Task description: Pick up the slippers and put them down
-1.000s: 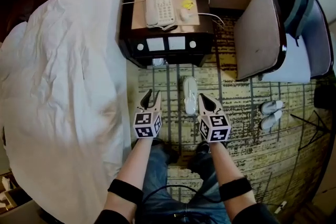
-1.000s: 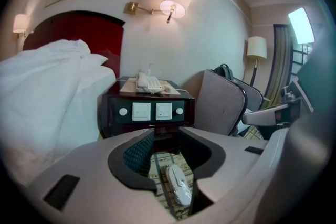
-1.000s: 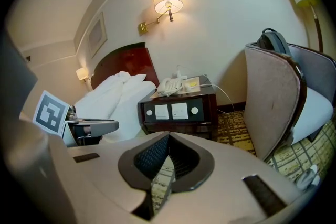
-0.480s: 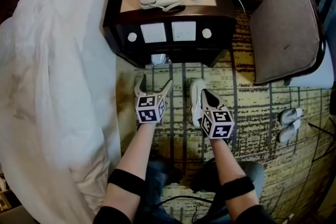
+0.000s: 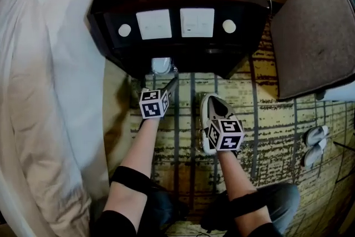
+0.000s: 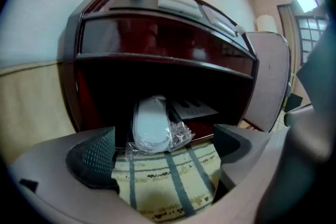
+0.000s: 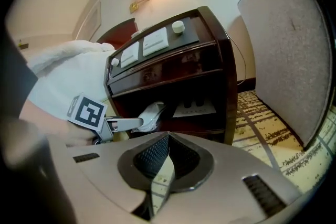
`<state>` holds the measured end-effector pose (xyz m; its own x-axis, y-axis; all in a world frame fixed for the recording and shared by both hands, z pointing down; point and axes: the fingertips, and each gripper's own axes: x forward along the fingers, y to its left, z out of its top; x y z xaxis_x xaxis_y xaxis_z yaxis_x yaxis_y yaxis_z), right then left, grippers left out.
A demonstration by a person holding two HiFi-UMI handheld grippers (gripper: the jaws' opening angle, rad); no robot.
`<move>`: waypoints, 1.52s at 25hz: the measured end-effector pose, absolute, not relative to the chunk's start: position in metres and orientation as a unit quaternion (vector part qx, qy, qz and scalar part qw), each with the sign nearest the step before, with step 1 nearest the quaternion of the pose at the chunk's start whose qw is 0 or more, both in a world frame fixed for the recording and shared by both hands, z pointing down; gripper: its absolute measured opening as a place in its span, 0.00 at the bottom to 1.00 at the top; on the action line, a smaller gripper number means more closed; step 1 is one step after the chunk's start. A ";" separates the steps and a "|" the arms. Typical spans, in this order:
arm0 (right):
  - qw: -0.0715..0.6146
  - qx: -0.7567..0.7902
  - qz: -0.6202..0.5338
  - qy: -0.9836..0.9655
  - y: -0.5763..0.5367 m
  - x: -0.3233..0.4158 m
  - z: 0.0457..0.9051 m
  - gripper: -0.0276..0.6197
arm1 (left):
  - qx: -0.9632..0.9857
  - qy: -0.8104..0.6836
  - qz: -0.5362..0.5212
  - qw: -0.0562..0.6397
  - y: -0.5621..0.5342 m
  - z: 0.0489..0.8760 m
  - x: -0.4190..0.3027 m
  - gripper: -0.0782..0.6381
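The wrapped slippers (image 6: 152,126) lie at the mouth of the nightstand (image 5: 244,47)'s bottom shelf, just ahead of the left tongs (image 5: 161,85), whose jaws have just been opening and stand wide with only striped carpet (image 6: 168,181) between them; the bed (image 5: 44,91) crowds their left. The right tongs (image 5: 217,105) are closed on nothing, over a loose white slipper (image 5: 204,125), the chair (image 5: 310,36) off to their right. Only the head view shows another pair (image 5: 315,144) by that chair; only the gripper views look into the shelf.
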<state>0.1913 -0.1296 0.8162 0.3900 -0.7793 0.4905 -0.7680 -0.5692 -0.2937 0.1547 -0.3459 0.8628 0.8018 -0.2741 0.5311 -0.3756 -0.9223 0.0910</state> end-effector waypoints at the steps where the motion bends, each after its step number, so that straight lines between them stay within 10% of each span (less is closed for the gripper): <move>1: 0.009 -0.834 -0.298 0.464 -0.131 0.193 0.822 0.05 | 0.944 -0.174 0.264 0.095 -0.351 0.871 0.159 0.91; 22: 0.024 -0.836 -0.295 0.463 -0.148 0.195 0.865 0.05 | 0.939 -0.150 0.308 0.043 -0.381 0.929 0.224 0.95; 26: 0.023 -0.835 -0.293 0.466 -0.147 0.194 0.867 0.05 | 0.938 -0.170 0.296 0.056 -0.387 0.924 0.221 0.73; 38: 0.025 -0.828 -0.299 0.475 -0.153 0.183 0.868 0.05 | 0.938 -0.175 0.296 0.045 -0.387 0.918 0.211 0.69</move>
<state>0.1831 -0.1527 0.8684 0.3709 -0.8008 0.4703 -0.7709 -0.5478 -0.3250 0.2113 -0.3873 0.9182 0.7634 -0.3012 0.5714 -0.3549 -0.9347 -0.0185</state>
